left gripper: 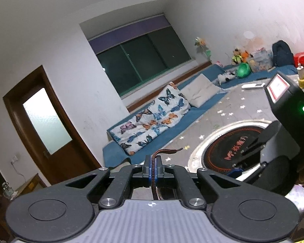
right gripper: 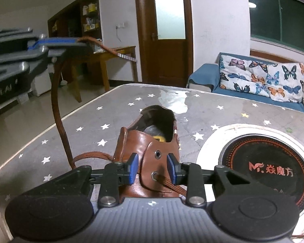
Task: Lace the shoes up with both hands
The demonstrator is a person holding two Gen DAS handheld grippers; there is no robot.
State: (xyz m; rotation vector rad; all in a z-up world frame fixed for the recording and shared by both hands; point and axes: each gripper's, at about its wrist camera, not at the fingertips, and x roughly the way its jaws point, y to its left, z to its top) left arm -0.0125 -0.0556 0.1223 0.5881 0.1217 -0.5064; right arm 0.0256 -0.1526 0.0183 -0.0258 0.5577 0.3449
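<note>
A brown leather shoe (right gripper: 152, 133) stands on the star-patterned table (right gripper: 103, 109), its opening facing away from me. My right gripper (right gripper: 152, 169) is open, its blue pads (right gripper: 132, 168) on either side of the shoe's eyelet flap (right gripper: 158, 164); a gap shows at the left pad. A brown lace (right gripper: 56, 101) arcs up from the shoe to my left gripper (right gripper: 79, 43) at the upper left. In the left wrist view the left gripper (left gripper: 153, 162) is shut on the lace (left gripper: 168, 151), whose tip pokes out beyond the pads. Another stretch of lace leaves the lower eyelet (right gripper: 154, 175).
A round black cooktop (right gripper: 263, 162) with a white rim is set into the table, right of the shoe. Behind the table stand a blue sofa with a butterfly cushion (right gripper: 263, 77), a wooden door (right gripper: 168, 40) and a side table (right gripper: 115, 54). The table's left edge (right gripper: 50, 129) drops to the floor.
</note>
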